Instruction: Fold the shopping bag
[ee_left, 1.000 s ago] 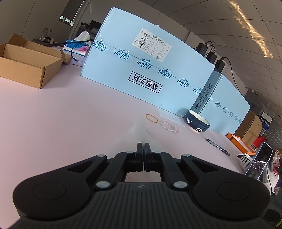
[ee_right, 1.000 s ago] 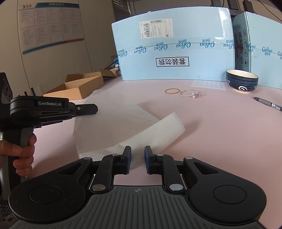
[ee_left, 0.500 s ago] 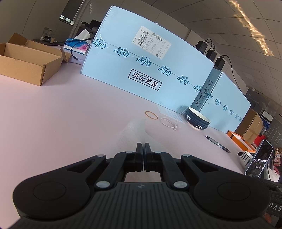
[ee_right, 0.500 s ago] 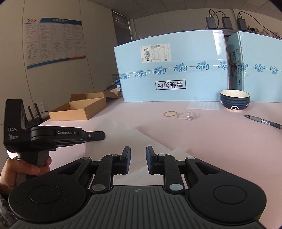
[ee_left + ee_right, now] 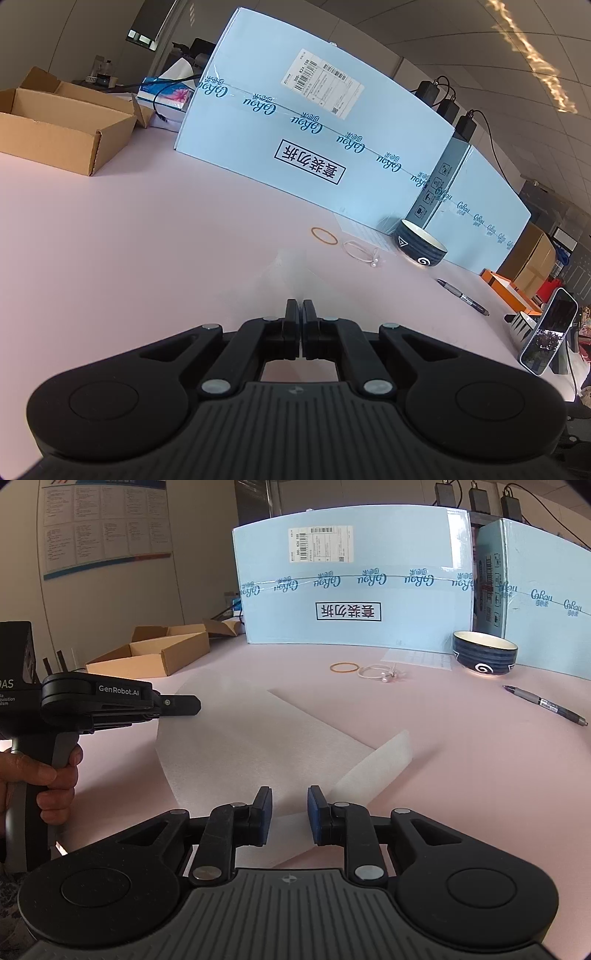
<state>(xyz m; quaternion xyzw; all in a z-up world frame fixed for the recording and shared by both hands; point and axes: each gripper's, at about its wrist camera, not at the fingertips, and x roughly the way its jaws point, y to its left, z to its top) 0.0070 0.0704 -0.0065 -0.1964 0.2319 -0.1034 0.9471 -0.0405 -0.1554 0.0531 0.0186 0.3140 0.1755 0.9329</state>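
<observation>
The shopping bag (image 5: 258,738) is a thin, translucent white sheet lying flat on the pink table. One folded-over strip (image 5: 376,764) curls up at its right. My right gripper (image 5: 290,805) hangs just above the bag's near edge. Its jaws are opening and nothing sits between the blue pads. My left gripper (image 5: 195,705), held by a hand (image 5: 44,775), points in from the left over the bag's left edge, shut. In the left wrist view its fingertips (image 5: 299,310) meet, and the bag (image 5: 291,266) shows faintly ahead. Whether they pinch the film I cannot tell.
Behind the bag stand two big light-blue boxes (image 5: 351,590). An open cardboard box (image 5: 155,653) is at the back left. A rubber band (image 5: 343,667), a white loop (image 5: 376,672), a dark bowl (image 5: 484,657) and a pen (image 5: 543,703) lie at the right. A phone (image 5: 546,332) stands far right.
The right gripper's jaws have spread wider apart, and its view tipped up and came back down over the bag. The left gripper stayed shut and in place.
</observation>
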